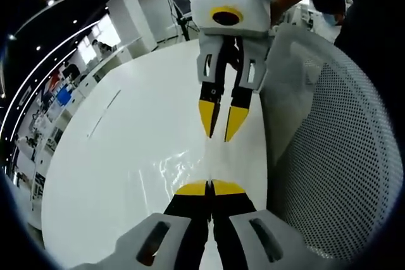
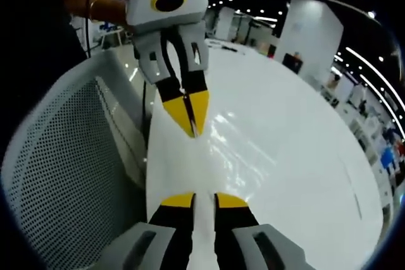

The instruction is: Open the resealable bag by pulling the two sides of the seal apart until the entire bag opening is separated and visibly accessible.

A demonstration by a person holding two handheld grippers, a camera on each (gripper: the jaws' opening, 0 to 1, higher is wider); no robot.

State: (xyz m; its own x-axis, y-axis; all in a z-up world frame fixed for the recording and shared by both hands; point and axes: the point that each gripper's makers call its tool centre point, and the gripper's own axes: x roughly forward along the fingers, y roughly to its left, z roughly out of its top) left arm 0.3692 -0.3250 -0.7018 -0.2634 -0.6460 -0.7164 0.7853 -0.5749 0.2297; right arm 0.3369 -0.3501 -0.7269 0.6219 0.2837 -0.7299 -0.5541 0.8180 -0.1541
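The bag [image 1: 180,170] is clear, so I can see right through it. I mostly find it by its shine and its little wrinkles. It lies flat on the white table [image 1: 126,156], between my left gripper [image 1: 209,188] and my right gripper [image 2: 205,200]. In the right gripper view its shiny skin [image 2: 235,151] spreads out just past my jaws. It is too see-through for me to tell where its edges run, or whether its seal is pulled apart.
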